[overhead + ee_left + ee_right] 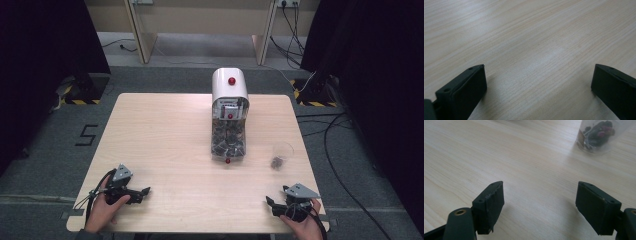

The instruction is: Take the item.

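A white dispenser (229,114) with a red knob on top and a clear lower bin of dark small items stands at the middle of the wooden table (165,145). To its right sits a clear plastic cup (280,155) holding a few dark pieces, seen close in the right gripper view as the cup (599,135). My left gripper (145,192) rests at the front left, held by a hand, jaws wide open over bare wood (539,67). My right gripper (270,202) rests at the front right, open too, with nothing between its jaws (540,195).
Black curtains flank the room on both sides. Cables (335,145) run over the grey floor to the right of the table. A wooden bench or desk frame (200,20) stands beyond the far edge. Yellow-black tape marks (80,101) lie on the floor.
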`<move>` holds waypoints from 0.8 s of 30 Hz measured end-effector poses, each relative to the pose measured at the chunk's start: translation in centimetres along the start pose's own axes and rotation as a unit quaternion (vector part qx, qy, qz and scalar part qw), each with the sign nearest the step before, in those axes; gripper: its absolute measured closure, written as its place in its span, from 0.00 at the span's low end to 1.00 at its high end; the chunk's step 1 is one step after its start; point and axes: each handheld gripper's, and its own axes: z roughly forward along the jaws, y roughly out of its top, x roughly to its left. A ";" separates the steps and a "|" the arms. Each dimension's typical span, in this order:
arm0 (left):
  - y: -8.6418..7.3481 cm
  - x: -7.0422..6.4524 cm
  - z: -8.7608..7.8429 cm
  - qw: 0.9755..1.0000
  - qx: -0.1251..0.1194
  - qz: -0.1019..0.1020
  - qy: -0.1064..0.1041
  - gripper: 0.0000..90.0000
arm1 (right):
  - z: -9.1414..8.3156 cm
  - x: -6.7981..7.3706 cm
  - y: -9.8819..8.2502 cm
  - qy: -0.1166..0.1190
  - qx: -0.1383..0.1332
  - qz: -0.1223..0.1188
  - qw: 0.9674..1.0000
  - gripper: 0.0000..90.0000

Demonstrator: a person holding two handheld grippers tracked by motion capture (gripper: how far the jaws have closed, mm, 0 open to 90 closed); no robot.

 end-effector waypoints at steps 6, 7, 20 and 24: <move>0.0 0.0 0.0 1.000 0.000 0.000 0.000 0.00 | -0.5 -0.4 -0.5 -0.007 0.001 0.004 1.000 0.26; 0.0 0.0 0.0 1.000 0.000 0.000 0.000 0.00 | -0.7 -0.5 -0.8 -0.008 0.002 0.005 1.000 0.26; 0.0 0.0 0.0 1.000 -0.001 0.000 0.000 0.00 | -0.9 -1.0 -2.5 0.005 -0.023 0.000 1.000 0.11; 0.0 0.0 0.0 1.000 -0.001 0.000 0.000 0.00 | -0.9 -1.0 -3.0 0.006 -0.040 -0.001 0.999 0.10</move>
